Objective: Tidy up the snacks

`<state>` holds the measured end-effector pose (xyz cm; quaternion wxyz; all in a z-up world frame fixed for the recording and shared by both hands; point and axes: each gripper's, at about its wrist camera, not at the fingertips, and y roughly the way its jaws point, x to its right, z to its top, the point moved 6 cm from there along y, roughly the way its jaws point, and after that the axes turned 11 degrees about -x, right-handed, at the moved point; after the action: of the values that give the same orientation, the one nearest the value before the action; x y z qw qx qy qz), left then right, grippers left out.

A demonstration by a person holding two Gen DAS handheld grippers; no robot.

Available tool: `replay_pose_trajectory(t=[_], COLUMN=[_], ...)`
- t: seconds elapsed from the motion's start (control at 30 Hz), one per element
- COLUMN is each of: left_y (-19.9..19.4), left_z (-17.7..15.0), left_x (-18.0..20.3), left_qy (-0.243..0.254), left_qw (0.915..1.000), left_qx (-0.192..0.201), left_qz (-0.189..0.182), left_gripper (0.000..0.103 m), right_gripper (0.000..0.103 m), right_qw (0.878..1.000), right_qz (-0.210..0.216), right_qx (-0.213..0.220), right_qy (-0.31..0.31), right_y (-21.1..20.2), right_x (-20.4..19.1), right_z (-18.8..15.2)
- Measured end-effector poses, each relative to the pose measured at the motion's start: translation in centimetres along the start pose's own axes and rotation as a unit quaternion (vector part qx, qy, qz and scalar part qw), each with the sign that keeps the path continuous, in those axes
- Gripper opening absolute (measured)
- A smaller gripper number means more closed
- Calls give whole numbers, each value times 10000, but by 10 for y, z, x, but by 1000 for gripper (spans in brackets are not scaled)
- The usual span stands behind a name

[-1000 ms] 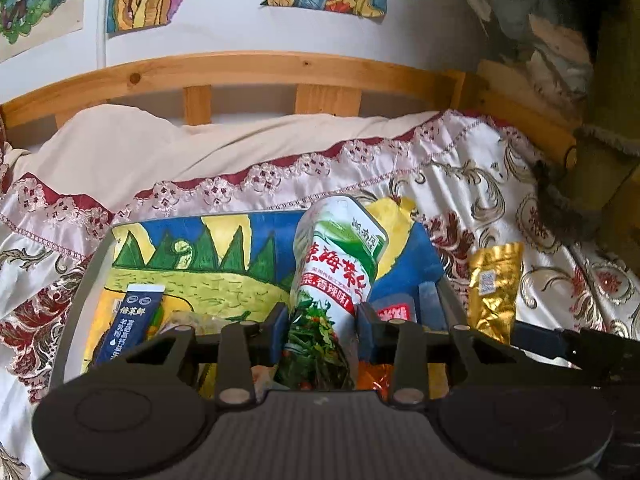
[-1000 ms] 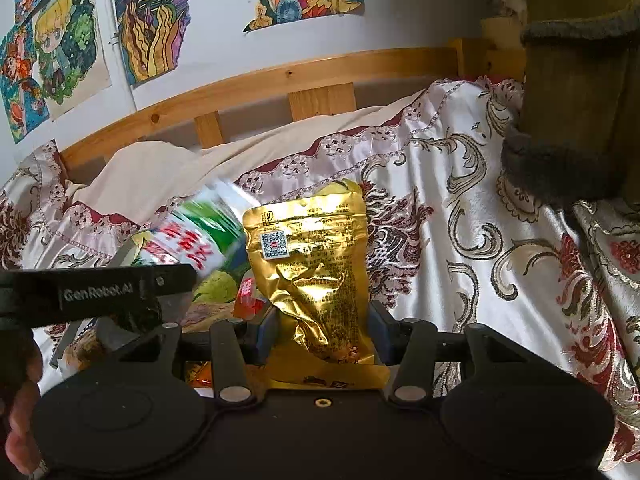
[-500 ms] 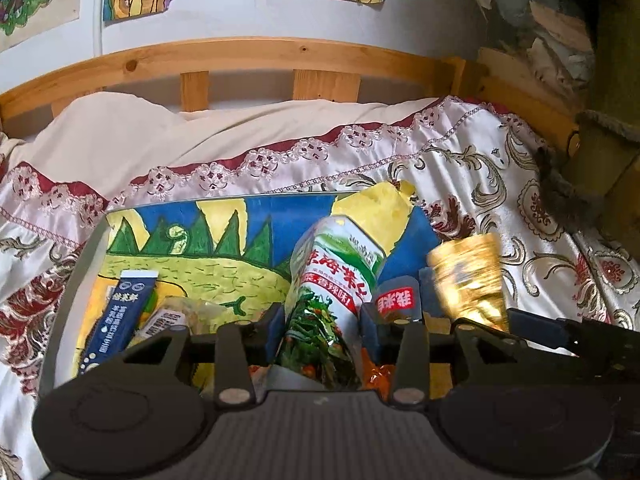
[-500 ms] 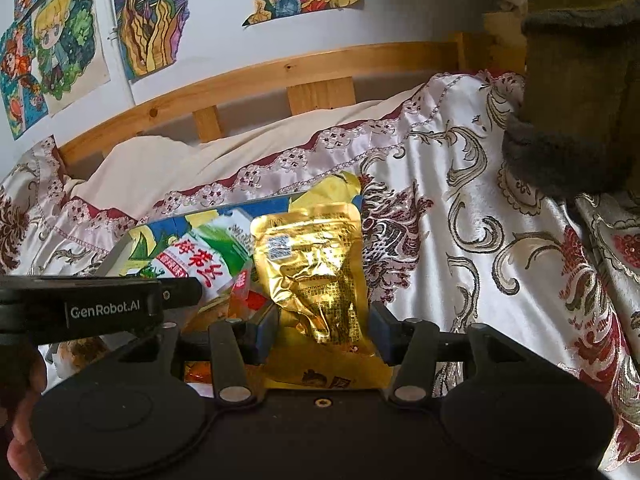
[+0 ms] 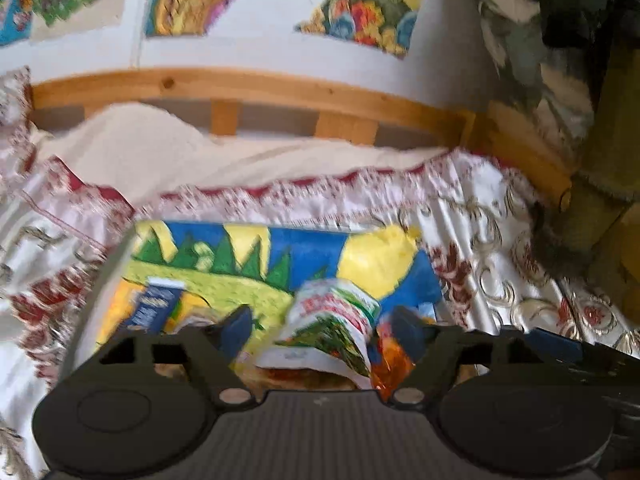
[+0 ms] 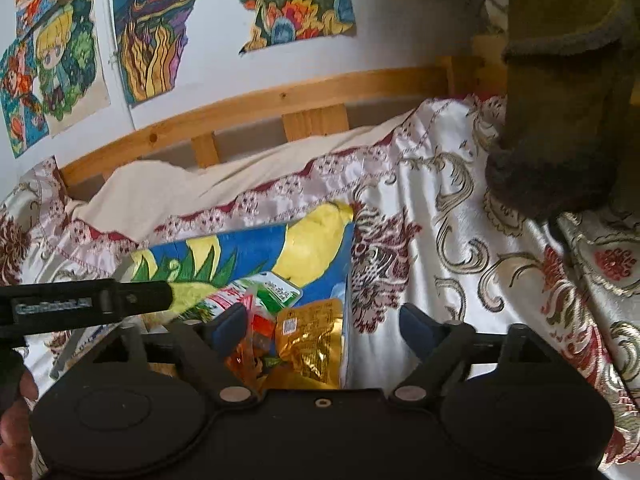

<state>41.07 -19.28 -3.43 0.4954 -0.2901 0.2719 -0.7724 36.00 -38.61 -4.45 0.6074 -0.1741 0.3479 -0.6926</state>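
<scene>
A shallow box (image 5: 312, 248) with a painted blue, green and yellow bottom lies on the bed. In the blurred left wrist view my left gripper (image 5: 324, 328) has its jaws opening wide above a white, green and red snack bag (image 5: 332, 320), which lies loose in the box and touches neither pad. A dark blue packet (image 5: 156, 308) and an orange packet (image 5: 394, 356) lie beside it. My right gripper (image 6: 322, 326) also has its jaws opening. The gold bag (image 6: 316, 340) lies under them in the box (image 6: 248, 248), free of both pads, next to the green and white bag (image 6: 268, 296).
A patterned satin bedspread (image 6: 460, 240) surrounds the box. A wooden headboard rail (image 5: 256, 84) runs behind, with drawings (image 6: 148, 40) on the wall. An olive fur-trimmed garment (image 6: 560, 120) hangs at the right. The left gripper's body (image 6: 80, 304) and a hand (image 6: 16, 404) sit at the left.
Both grippers have gone from shut on their bags to wide open. The green and white bag and the gold bag have dropped into the box. The left gripper has drawn back and up.
</scene>
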Motion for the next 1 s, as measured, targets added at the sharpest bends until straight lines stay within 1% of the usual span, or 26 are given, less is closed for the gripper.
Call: replay_pose_trajectory(t=[0.1,0.17,0.33,0.47,0.6,0.73,1.0], left_y=[-18,-29,-55,-81,-108,-133,-174], left_z=[3,3,-2,-10,-20,-30,-55], left_x=[-4,-5,-10,-15,-18,-20,-34], left_qy=[-47,-83,-51,-86,-137,-185,-249], left_qw=[9996,9991,9968,9935,9907,9892,9852], left_qx=[233,348,568,771,1000,1090,1187], left_qz=[117,228,559,831,918,962,1211], left_gripper=[95,102,102,102,103,103,103], right_gripper=[94,98,102,102,102,102,102], right_qw=[9998,9996,9981,9963,9937,9913,9910], right_qz=[34,35,135,172,276,397,354], right_qx=[168,279,592,842,1077,1243,1288], right_qy=[63,91,85,89,123,165,-81], right_y=[-12,-21,-48,-72,-97,-118,-144], right_x=[1,0,-5,-9,-17,-24,-38], right_z=[3,4,6,5,2,-7,-33])
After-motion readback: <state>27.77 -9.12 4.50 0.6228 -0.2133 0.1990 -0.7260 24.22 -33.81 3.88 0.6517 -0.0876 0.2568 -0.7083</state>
